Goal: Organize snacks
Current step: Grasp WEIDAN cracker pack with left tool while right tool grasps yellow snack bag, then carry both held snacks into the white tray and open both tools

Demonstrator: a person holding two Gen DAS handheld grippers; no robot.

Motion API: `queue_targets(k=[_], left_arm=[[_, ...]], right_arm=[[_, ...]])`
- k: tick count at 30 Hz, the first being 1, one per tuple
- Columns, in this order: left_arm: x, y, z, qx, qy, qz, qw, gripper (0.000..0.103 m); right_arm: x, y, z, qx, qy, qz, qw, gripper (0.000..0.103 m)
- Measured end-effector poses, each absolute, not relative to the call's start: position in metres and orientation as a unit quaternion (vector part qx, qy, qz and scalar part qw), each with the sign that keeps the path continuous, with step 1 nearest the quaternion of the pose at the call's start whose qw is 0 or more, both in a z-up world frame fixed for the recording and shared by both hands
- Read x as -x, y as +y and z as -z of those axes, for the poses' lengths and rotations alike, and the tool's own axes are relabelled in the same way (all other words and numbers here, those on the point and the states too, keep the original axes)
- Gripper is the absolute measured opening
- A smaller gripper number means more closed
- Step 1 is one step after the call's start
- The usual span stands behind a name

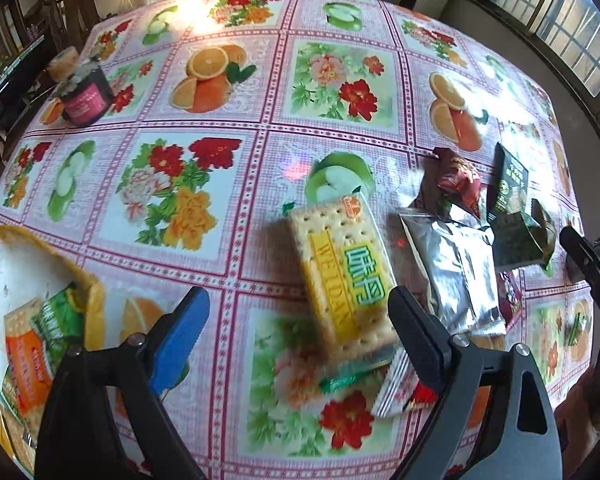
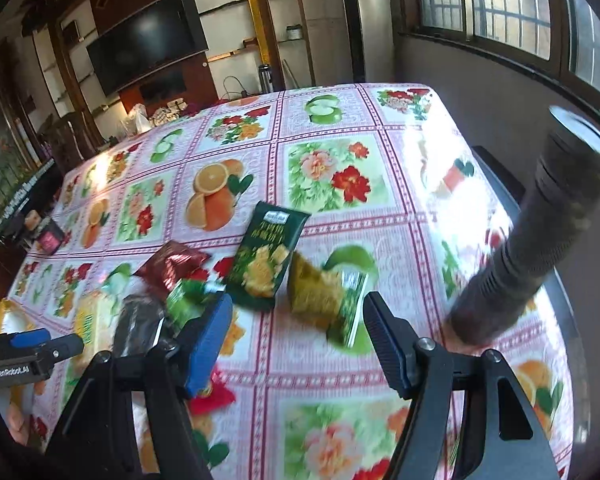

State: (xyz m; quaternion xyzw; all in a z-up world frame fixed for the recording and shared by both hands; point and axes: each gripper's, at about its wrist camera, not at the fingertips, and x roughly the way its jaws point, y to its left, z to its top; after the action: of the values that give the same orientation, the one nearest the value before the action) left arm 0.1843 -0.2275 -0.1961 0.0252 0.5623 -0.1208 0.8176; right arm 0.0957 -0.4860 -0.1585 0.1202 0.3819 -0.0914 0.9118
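Both grippers are shown above a table covered by a fruit-and-flower tablecloth (image 1: 228, 136). The left gripper (image 1: 300, 332) is spread wide and holds nothing; between and just beyond its fingers lies the yellow cracker pack (image 1: 340, 276), flat on the cloth and turned slightly off the gripper's axis. A tray (image 1: 96, 304) with a yellow rim sits at the lower left of the left wrist view and already contains an orange cracker pack (image 1: 22, 356) and a green-wrapped snack. Just right of the yellow pack are a silver foil pouch (image 1: 456, 272), a red packet (image 1: 458, 178) and dark green packets (image 1: 510, 184). The right gripper (image 2: 298, 340) is likewise held wide and empty, near a yellow-green snack packet (image 2: 328, 296) and a dark green cracker packet (image 2: 266, 256). A dark cylindrical object (image 2: 540, 236), blurred, leans at the right. The step in hand is judged to be the pickup of the yellow pack for transfer to the tray. The fingers are best aligned across the pack's narrow width, lowered until the long edges are straddled, and closed gently so that the crackers are not crushed; the foil pouch beside it should be kept out of the grasp.
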Motion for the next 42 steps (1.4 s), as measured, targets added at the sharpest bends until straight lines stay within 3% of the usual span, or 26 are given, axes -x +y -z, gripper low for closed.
queue_targets(k=[7,9,11,13,14,24,42], left_arm=[[-0.192,-0.239,0.208,-0.035,0.567,0.138,0.812,0.092],[-0.186,-0.24,0.209,-0.048,0.551,0.14,0.821,0.089],[-0.183,-0.241,0.207,-0.053,0.538,0.147,0.828,0.079],[-0.181,-0.242,0.204,-0.058,0.53,0.149,0.833,0.053],[-0.181,-0.241,0.202,-0.057,0.528,0.15,0.834,0.048],[-0.163,-0.212,0.196,-0.029,0.532,0.164,0.83,0.048],[-0.054,-0.148,0.139,-0.051,0.454,0.128,0.88,0.048]], right_arm=[[-0.127,-0.496,0.184,-0.109,0.423,0.093,0.895,0.067],[-0.127,-0.496,0.194,-0.117,0.43,0.078,0.892,0.051],[-0.124,-0.494,0.195,-0.113,0.422,0.071,0.897,0.048],[-0.122,-0.493,0.194,-0.116,0.42,0.062,0.898,0.046],[-0.122,-0.492,0.193,-0.114,0.419,0.059,0.899,0.045],[-0.104,-0.48,0.183,-0.122,0.405,0.032,0.905,0.043],[0.019,-0.377,0.136,-0.15,0.343,-0.1,0.922,0.042]])
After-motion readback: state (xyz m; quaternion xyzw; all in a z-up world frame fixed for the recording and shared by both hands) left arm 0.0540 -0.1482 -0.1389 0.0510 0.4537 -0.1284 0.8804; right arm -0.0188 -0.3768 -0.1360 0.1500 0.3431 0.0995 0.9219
